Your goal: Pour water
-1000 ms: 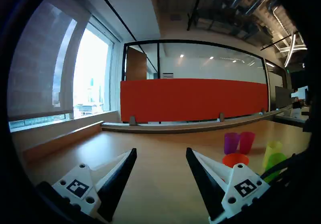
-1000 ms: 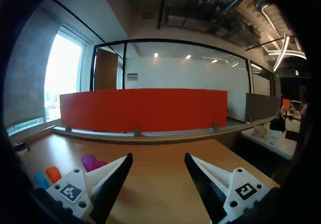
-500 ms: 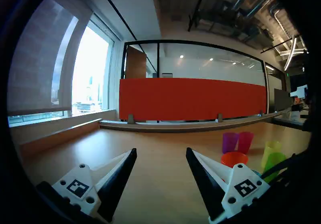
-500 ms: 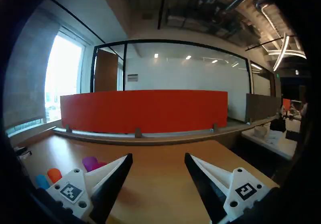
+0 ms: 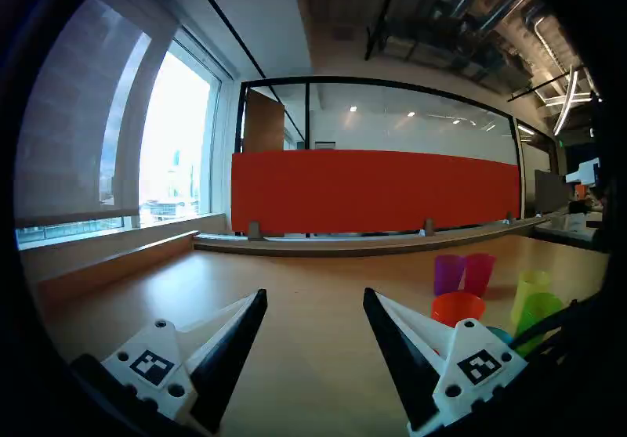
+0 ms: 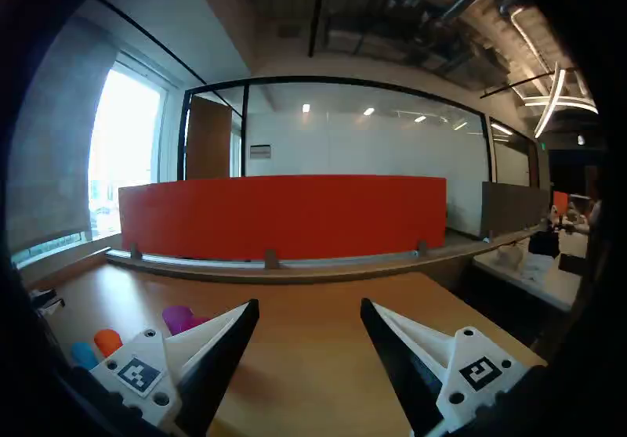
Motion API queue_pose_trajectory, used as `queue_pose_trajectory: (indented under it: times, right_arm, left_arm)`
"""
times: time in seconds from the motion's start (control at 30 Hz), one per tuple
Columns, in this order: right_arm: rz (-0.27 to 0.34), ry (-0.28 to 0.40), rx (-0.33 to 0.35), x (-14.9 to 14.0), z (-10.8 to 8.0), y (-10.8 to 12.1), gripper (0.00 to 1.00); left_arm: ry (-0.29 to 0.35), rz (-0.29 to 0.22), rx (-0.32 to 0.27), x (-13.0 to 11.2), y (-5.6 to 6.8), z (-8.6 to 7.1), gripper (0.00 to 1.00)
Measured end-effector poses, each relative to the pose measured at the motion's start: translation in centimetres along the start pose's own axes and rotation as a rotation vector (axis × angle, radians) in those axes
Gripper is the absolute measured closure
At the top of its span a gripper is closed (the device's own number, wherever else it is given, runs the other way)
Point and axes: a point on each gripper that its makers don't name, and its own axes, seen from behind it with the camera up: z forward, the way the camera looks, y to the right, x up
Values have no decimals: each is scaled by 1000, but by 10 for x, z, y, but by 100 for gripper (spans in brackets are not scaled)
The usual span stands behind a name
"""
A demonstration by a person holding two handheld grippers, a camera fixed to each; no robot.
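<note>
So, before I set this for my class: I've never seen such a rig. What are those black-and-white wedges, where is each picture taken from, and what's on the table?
There is no robot: a person holds a two-finger tool in each hand, and a fisheye camera rides on each, looking forward. The left gripper view looks past the left tool, the right gripper view past the right tool. The wedges are the fingers. Both tools are open and hold nothing. Under them is a wooden table with plastic cups: a purple cup, pink cup, orange cup, yellow cup and green cup. A red partition stands at the table's far edge.
</note>
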Motion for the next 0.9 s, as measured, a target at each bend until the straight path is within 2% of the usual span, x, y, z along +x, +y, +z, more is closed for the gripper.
queue_pose_trajectory:
  times: [0.9]
  right_arm:
    - [0, 27, -1, 8, -5, 8, 0]
  left_arm:
    - [-2, 4, -11, 0, 2, -4, 9]
